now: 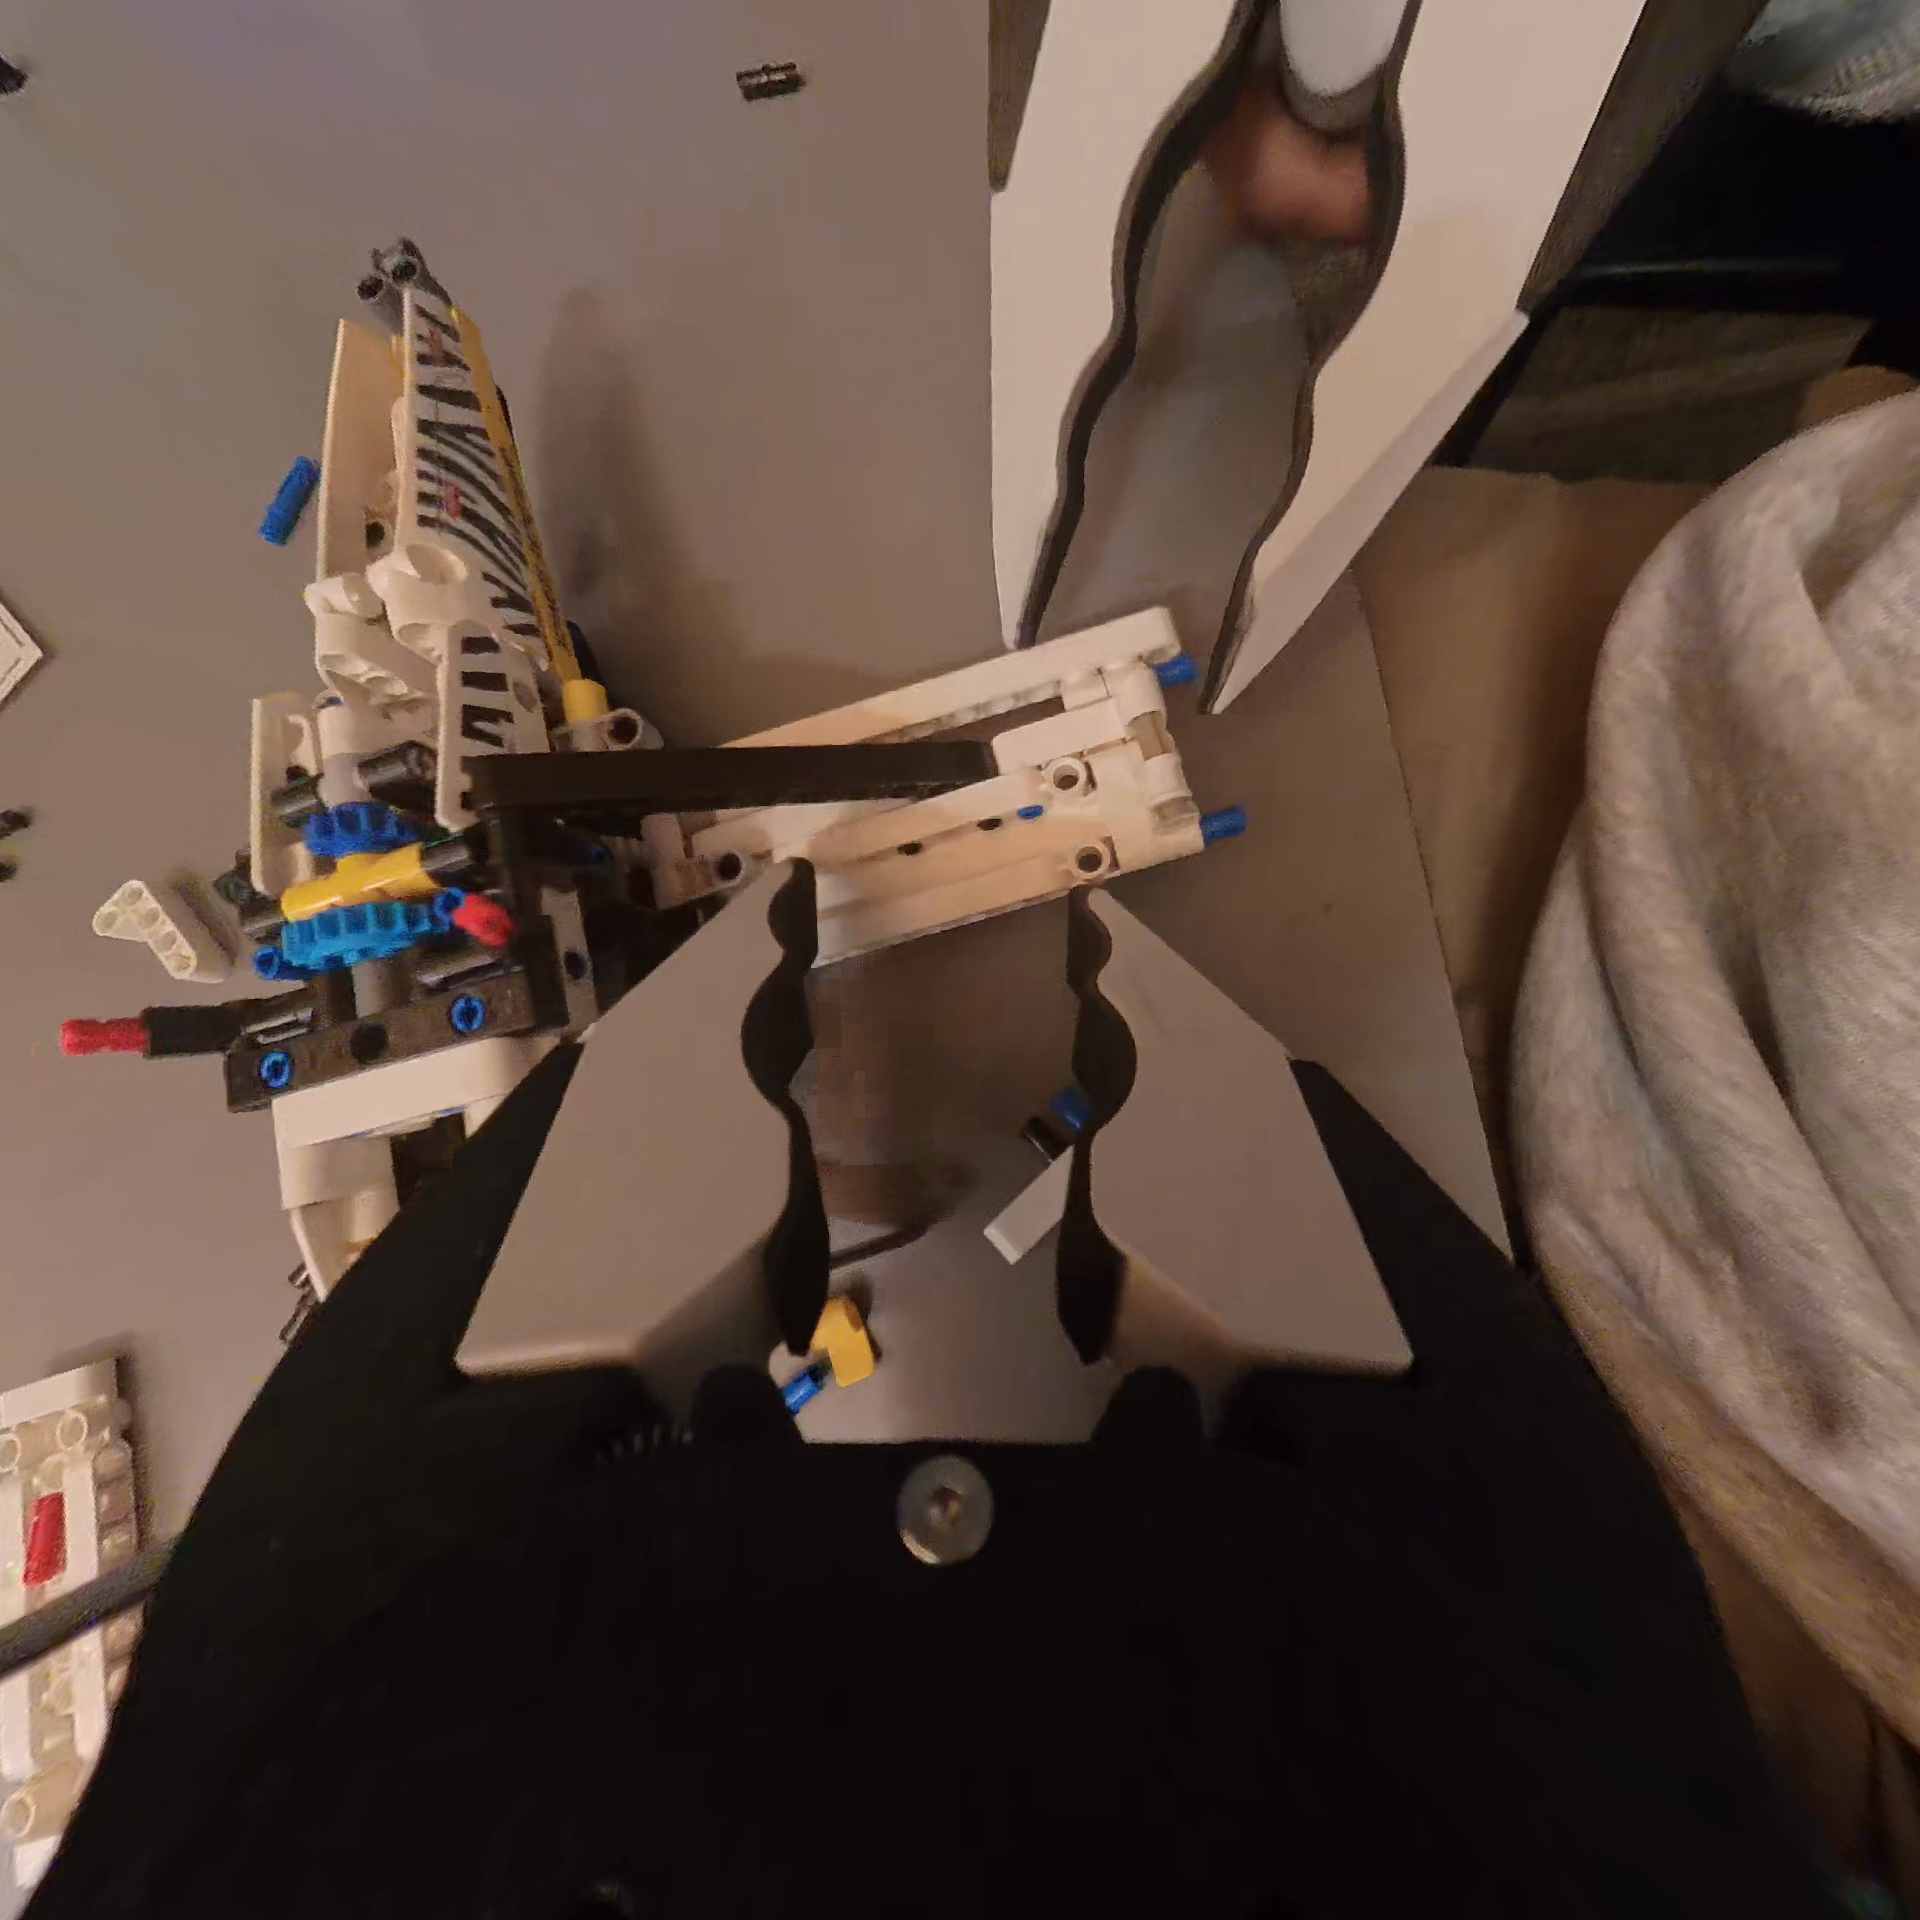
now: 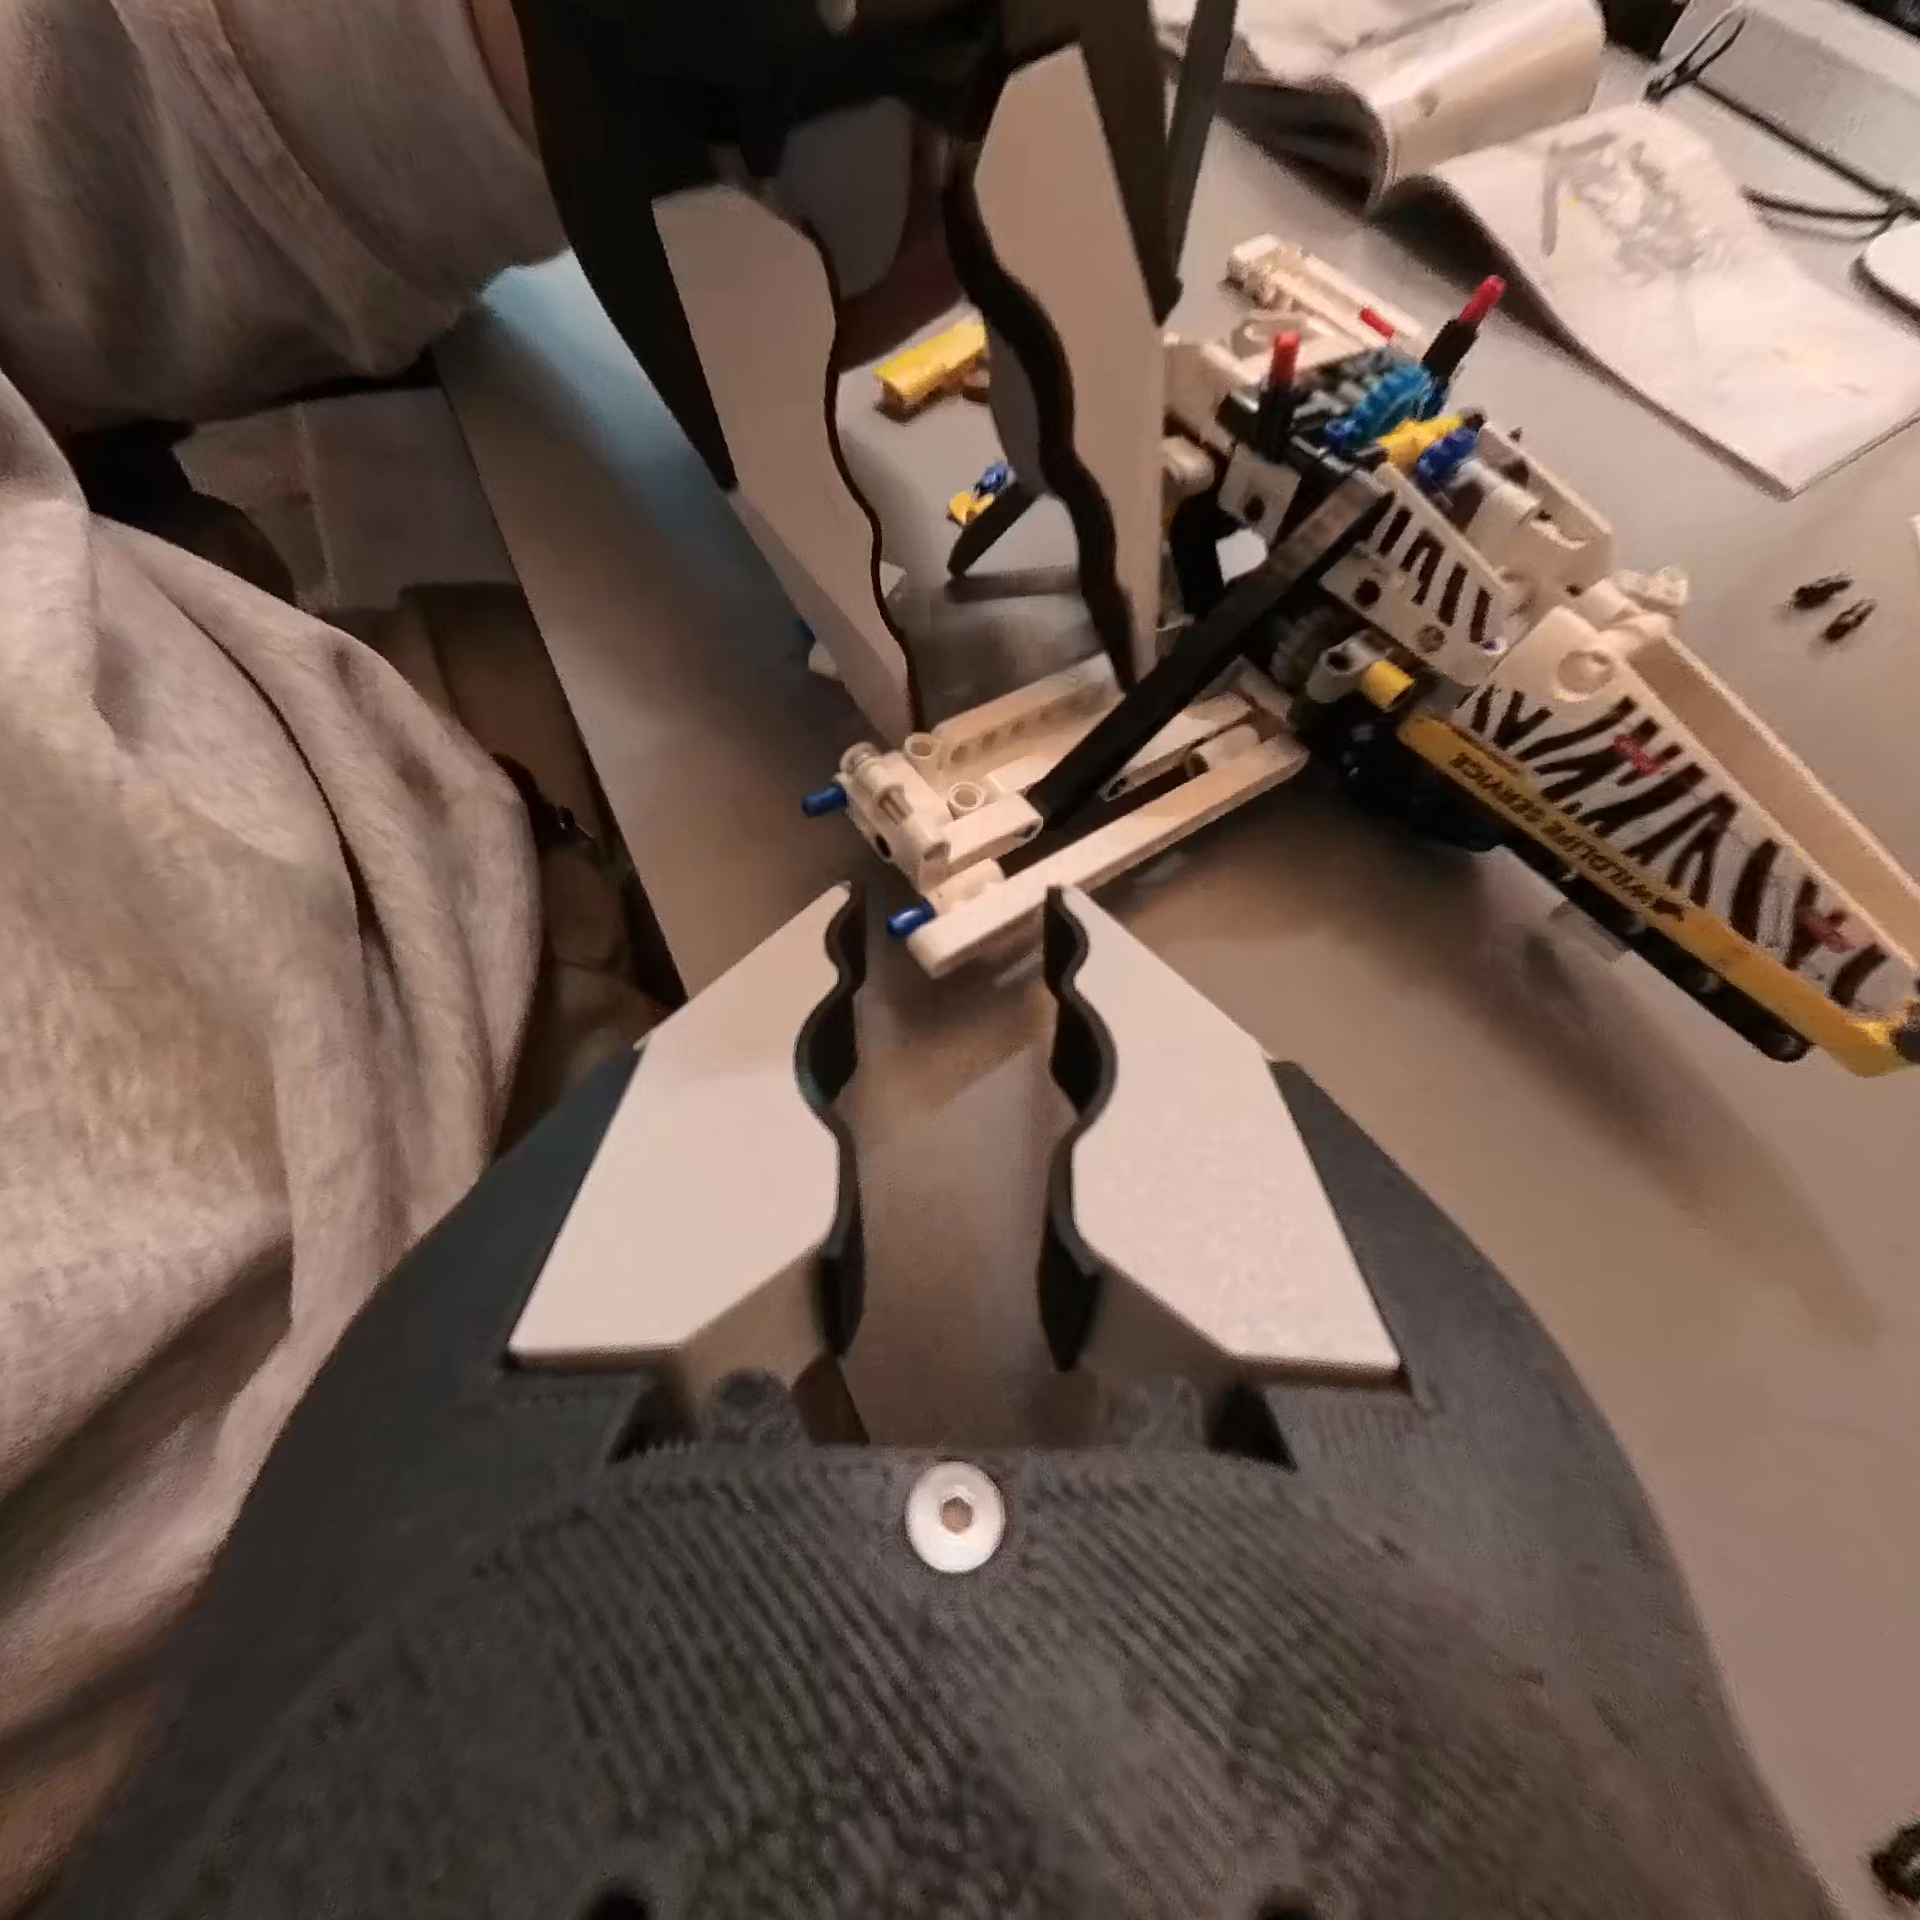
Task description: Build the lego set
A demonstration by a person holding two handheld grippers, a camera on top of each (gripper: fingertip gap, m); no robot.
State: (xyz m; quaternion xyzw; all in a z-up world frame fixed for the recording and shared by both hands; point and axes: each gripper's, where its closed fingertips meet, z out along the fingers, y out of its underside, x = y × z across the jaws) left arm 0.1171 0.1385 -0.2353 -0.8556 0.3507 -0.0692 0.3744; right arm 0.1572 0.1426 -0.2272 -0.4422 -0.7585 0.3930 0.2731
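1. The lego model (image 1: 447,727) sits on the grey table (image 1: 779,312). It's half built: a white body with zebra stripes, a yellow strip along one side, blue gears (image 1: 353,925) and red pins up near the middle.
2. A white beam frame (image 1: 987,821) sticks out from the model toward the table edge, with a long black beam (image 1: 727,779) lying across it and two little blue pins (image 1: 1221,821) poking out of its end.
3. Left claw (image 1: 940,894): jaws apart with a medium gap, nothing in them. The tips are right at the near side of the white frame; can't tell if they actually touch it.
4. Right claw (image 2: 951,914): also parted, also empty. Its tips sit at the end of the white frame, and one blue pin is just about between them, but not pinched.
5. In the right wrist view the left claw (image 2: 1023,675) comes down from above onto the far side of that frame, so the two claws sit on opposite sides of it.
6. Loose bits are scattered about: a yellow piece (image 1: 842,1340) and a small white tile (image 1: 1023,1216) under the left claw, and a blue pin (image 1: 289,499) and a white angled beam (image 1: 166,925) beside the model.
7. An open instruction booklet (image 2: 1621,260) lies behind the model, and grey fabric (image 2: 208,883) hangs off the table edge.
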